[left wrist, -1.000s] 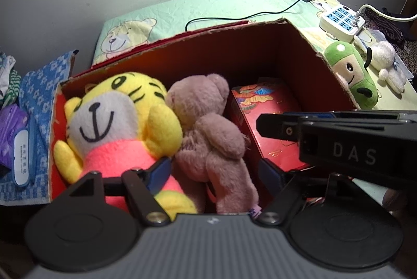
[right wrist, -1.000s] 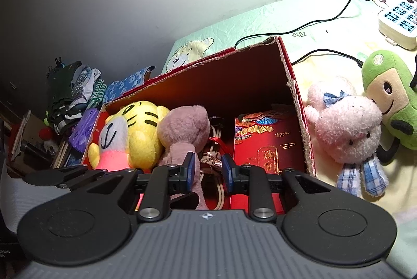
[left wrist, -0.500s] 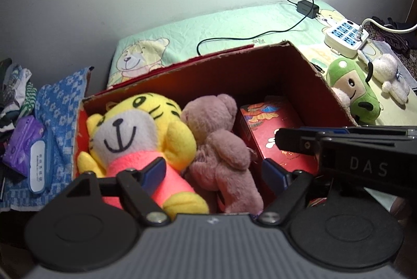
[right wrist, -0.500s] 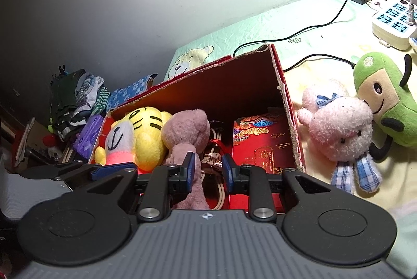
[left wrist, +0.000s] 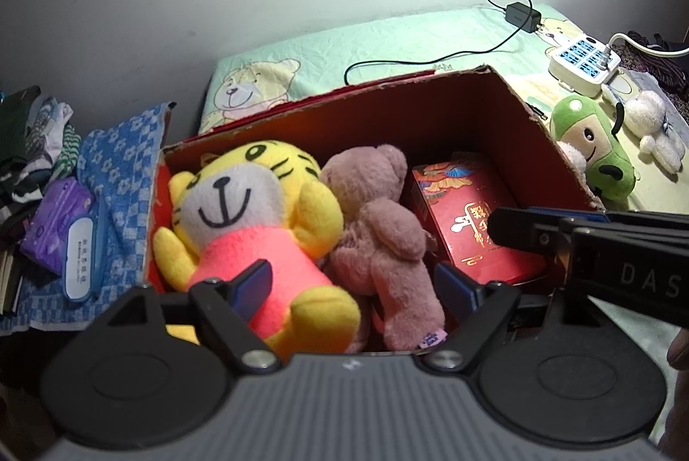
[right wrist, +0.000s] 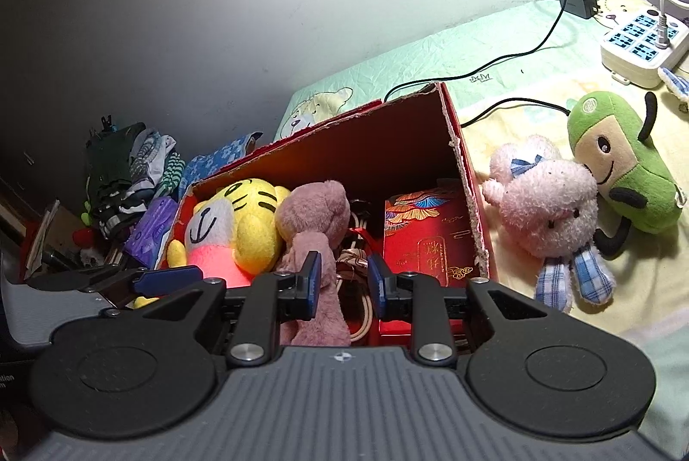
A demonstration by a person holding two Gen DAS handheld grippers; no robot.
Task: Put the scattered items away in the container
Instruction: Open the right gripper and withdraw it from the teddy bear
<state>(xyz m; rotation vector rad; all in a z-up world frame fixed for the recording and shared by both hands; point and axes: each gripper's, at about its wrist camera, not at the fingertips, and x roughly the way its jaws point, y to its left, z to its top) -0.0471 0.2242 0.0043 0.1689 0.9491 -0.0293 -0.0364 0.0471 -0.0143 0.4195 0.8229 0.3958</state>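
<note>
Box (right wrist: 469, 202) on the bed already holds tiger (left wrist: 254, 220) and bear (left wrist: 379, 233); bunny (right wrist: 547, 207) and green toy (right wrist: 620, 168) lie right of it, unpacked. Left gripper (left wrist: 351, 286) jaws wide, empty; right gripper (right wrist: 344, 282) jaws narrowly parted, empty, likely free to fetch the bunny.

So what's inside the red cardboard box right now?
Inside the red cardboard box: a yellow tiger plush, a mauve teddy bear, some looped cords and a red gift box. The toys cover the box floor, so anything beneath them is hidden.

box (right wrist: 467, 177): open, red | tiger (left wrist: 254, 220), bear (left wrist: 379, 228): inside | pink bunny (right wrist: 547, 211), green plush (right wrist: 620, 168): outside, right
</note>
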